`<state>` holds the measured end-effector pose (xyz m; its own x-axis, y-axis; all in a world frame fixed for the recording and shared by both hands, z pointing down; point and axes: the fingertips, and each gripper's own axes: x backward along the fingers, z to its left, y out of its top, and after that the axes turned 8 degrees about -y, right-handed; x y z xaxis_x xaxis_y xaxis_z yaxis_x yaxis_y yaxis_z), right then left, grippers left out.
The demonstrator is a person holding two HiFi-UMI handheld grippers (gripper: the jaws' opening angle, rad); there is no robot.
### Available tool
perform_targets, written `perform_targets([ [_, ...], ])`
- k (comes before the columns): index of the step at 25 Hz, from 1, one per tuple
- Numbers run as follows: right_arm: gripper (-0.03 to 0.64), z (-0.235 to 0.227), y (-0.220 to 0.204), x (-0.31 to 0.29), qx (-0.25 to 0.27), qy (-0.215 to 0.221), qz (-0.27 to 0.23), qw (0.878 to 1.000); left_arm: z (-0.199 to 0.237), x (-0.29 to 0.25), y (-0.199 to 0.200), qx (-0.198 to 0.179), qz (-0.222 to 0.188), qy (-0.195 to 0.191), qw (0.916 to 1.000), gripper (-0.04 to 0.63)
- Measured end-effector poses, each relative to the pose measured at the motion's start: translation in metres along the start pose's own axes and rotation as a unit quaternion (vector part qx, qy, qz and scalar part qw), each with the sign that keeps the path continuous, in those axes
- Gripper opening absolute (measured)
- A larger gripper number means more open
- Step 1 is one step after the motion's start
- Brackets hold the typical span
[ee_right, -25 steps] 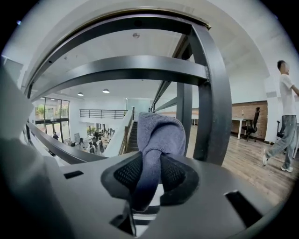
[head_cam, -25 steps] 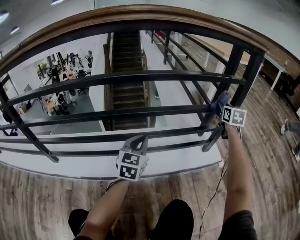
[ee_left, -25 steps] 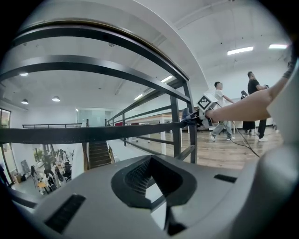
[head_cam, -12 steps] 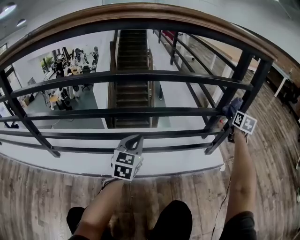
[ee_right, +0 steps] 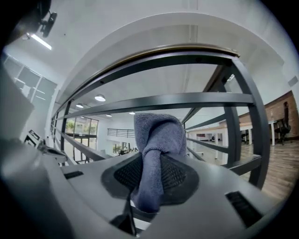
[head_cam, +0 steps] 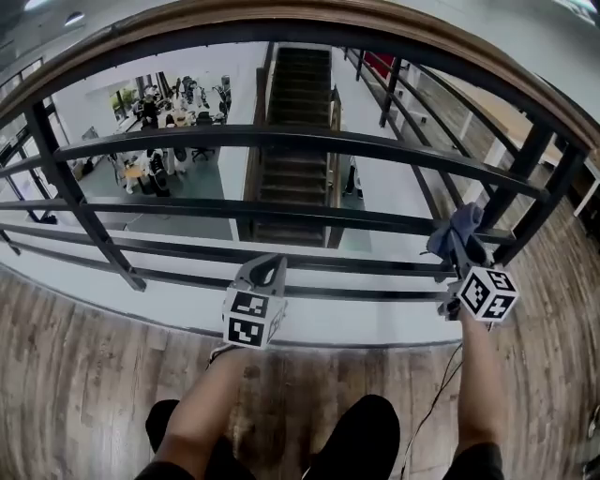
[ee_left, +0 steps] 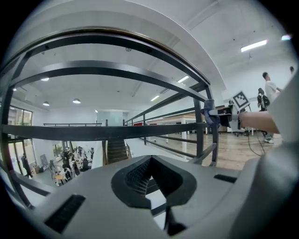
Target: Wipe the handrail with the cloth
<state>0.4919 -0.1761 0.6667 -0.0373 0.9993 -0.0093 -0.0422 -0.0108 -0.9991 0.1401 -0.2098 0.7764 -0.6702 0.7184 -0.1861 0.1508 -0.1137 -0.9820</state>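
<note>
My right hand-held gripper (head_cam: 457,246) still pinches cloth (head_cam: 454,225) beside lower bars (head_cam: 281,212), no nearer handrail (head_cam: 281,13); wiping unstarted. Left hand-held gripper (head_cam: 268,272) closed, empty.

Right gripper (ee_right: 148,186) clamped on blue cloth (ee_right: 154,140), dark railing bars (ee_right: 187,99) ahead

An open-plan office building was shown from a mezzanine. A staircase (head_cam: 296,141) and crowded workstations (head_cam: 155,150) were seen beyond the railing (head_cam: 403,148).
</note>
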Motion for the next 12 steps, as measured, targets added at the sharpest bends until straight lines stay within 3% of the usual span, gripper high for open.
perform_targets([
  [5,0.1,0.14,-0.037,-0.005,0.009,0.102,-0.009,0.995,0.058,0.039,-0.029,0.008,0.004,0.055,0.9984,-0.002],
  [12,0.1,0.349,-0.094,-0.023,-0.025,0.242,0.009,0.97,0.147,0.116,-0.052,0.013,0.011,0.137,0.9904,-0.002],
])
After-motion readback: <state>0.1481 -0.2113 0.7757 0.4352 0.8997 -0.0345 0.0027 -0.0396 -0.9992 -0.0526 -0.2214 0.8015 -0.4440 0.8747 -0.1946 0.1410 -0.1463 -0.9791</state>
